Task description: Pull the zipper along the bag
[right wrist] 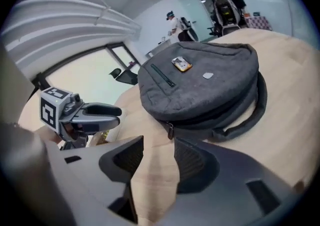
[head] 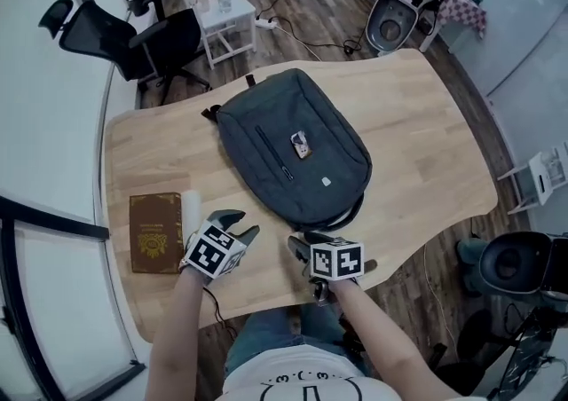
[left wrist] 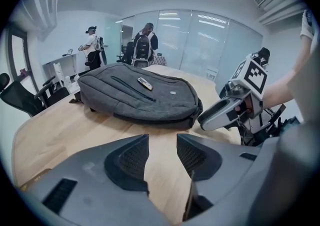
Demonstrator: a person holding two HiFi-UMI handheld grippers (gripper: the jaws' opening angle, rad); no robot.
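Observation:
A dark grey backpack (head: 293, 149) lies flat on the wooden table (head: 426, 133), with a small tag (head: 301, 145) on top. Its zipper pull (right wrist: 170, 130) hangs at the near side seam, just beyond my right gripper (right wrist: 159, 154). Both grippers hover over the table's near edge, short of the bag. My left gripper (head: 241, 227) is open with only bare wood between its pads; the bag (left wrist: 137, 97) lies ahead of it. My right gripper (head: 303, 247) is open too, nothing between its fingers.
A brown book (head: 155, 232) lies at the table's left, beside a white object (head: 190, 211). An office chair (head: 115, 35) and a white side table (head: 226, 22) stand beyond the far edge. People stand far back in the room (left wrist: 145, 45).

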